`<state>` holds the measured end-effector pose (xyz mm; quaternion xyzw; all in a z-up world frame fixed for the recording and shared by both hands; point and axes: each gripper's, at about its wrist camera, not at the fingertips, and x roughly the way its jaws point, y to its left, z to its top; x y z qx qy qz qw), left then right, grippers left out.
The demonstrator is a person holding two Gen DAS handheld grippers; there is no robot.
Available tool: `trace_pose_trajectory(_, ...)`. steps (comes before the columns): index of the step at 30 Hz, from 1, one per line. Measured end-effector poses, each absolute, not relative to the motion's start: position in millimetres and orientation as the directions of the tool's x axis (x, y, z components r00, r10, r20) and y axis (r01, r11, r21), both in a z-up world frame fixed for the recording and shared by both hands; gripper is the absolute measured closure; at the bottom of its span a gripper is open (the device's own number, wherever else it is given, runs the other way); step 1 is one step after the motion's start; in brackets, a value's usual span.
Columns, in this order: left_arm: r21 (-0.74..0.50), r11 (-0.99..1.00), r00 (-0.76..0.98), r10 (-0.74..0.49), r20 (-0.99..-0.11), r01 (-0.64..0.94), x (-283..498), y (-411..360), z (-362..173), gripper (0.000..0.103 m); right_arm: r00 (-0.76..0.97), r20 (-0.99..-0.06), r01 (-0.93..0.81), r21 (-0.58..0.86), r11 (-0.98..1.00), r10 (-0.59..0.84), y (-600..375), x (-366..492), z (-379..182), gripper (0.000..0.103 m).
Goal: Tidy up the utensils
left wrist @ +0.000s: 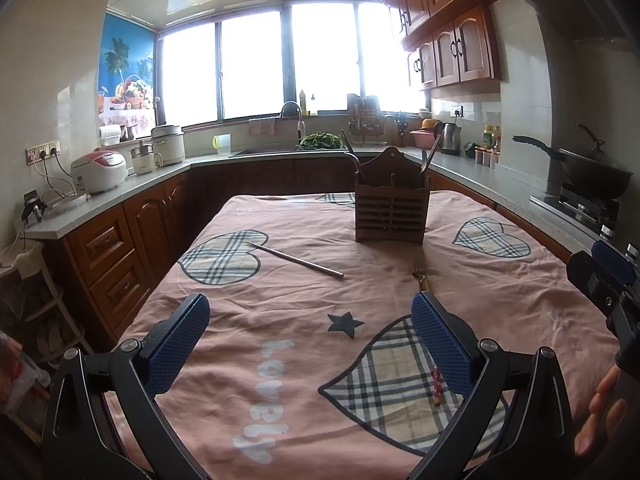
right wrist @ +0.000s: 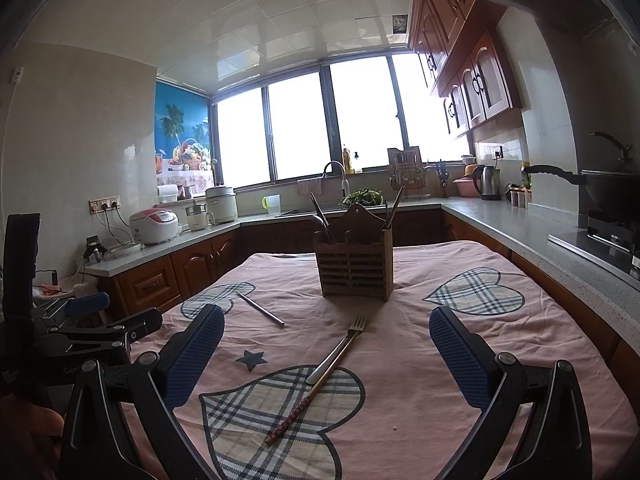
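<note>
On the pink heart-patterned cloth covering the desk [right wrist: 460, 344], a thin steel chopstick [right wrist: 260, 308] lies leftmost, then a white-handled metal fork [right wrist: 338, 348] touching a patterned wooden chopstick [right wrist: 304, 404], all short of the slatted wooden utensil holder [right wrist: 354, 270]. These look light, stiff and likely slippery; mid-shaft seems the best hold. The left gripper [left wrist: 310, 344] and right gripper [right wrist: 326, 356] both have fingers spread wide, holding and touching nothing.
</note>
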<state>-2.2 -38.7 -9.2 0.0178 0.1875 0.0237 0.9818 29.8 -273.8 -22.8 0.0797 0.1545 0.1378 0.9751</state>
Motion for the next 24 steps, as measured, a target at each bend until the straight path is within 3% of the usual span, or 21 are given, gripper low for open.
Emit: trace_pose_trajectory(24,0.046,0.999,0.922,0.036,-0.385,-0.020,8.4,-43.4,-8.1,0.000,0.904,-0.300,-0.244,0.227,0.943,0.306,-280.9,40.9,-29.9,0.000)
